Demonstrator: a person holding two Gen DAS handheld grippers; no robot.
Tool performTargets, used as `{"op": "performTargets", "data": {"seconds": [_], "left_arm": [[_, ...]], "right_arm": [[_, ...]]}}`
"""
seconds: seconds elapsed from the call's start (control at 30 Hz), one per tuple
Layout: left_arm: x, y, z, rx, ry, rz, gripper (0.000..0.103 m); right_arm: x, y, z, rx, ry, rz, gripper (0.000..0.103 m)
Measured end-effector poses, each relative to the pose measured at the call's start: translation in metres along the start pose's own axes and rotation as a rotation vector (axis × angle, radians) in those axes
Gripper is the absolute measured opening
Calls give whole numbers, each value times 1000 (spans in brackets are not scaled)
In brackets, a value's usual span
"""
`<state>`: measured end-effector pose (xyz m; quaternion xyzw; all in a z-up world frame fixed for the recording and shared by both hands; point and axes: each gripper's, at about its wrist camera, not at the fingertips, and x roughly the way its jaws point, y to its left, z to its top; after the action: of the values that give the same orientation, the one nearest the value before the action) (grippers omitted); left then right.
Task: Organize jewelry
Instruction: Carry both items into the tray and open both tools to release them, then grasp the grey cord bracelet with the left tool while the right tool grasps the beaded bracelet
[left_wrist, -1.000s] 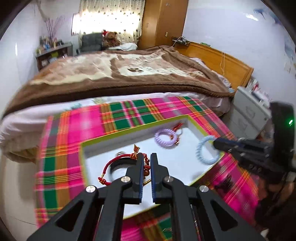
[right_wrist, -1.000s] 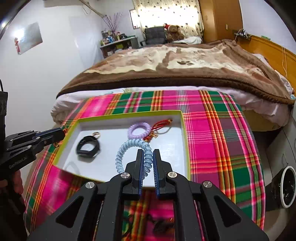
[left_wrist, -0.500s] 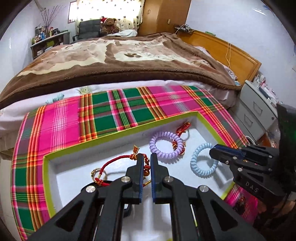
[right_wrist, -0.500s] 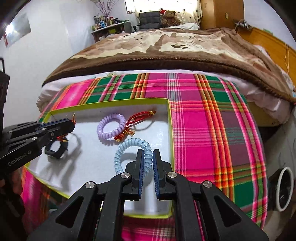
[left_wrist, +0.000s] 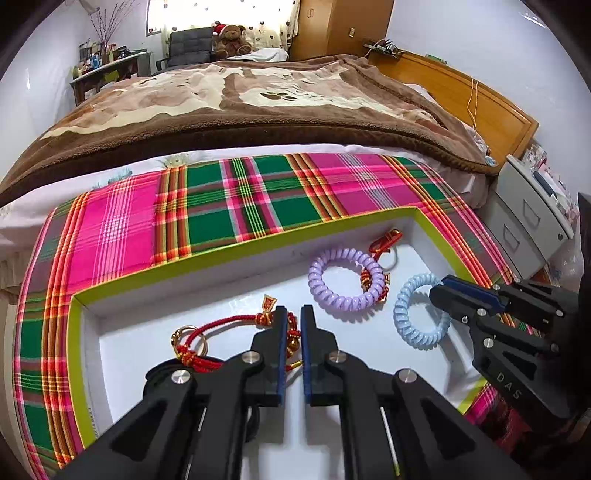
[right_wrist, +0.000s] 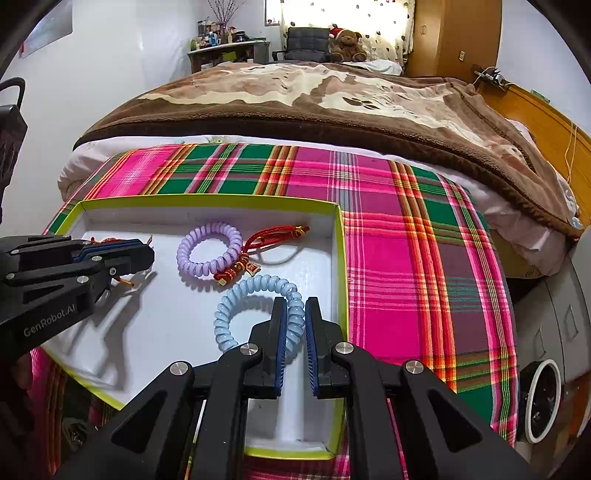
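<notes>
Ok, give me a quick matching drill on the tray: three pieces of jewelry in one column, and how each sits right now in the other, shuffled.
Column one
1. blue coil bracelet
2. purple coil bracelet
3. red cord bracelet with gold ring

Column two
A. lying free in the white tray, no gripper on it
B. pinched in the left hand-held gripper
C. pinched in the right hand-held gripper

Pairs: 1-C, 2-A, 3-B
</notes>
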<state>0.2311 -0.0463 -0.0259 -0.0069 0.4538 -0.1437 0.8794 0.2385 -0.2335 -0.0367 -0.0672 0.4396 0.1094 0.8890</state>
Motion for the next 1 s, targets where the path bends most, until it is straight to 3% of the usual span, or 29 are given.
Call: {"op": "performTargets", "data": {"seconds": [0.17,0.2,0.27,0.53,0.63,0.77,1.0], "left_arm": [[-2,5,0,-26,1,-17,9],[-3,5,0,-23,2,-17,12],[-3,6,0,-25,6,-21,26],[-29,-1,-3,-16,-42,-22,39],[-42,-1,-7,-17,-59,-26,40],[-66,0,-17,-27,-103,-37,48],[-95,11,-48,-97,-144,-128,54]], "right_arm": [[-2,0,0,10,-10,4,10],[-3,0,0,12,-14,7,10],[-6,1,-1,13,-24,16,12],[-24,5,-3,15,-62,42,36],[-36,5,-6,23,-92,57,36],[-55,4,-12,34,-127,80,36],[-92,-7,-37,74,-180,122,42]]}}
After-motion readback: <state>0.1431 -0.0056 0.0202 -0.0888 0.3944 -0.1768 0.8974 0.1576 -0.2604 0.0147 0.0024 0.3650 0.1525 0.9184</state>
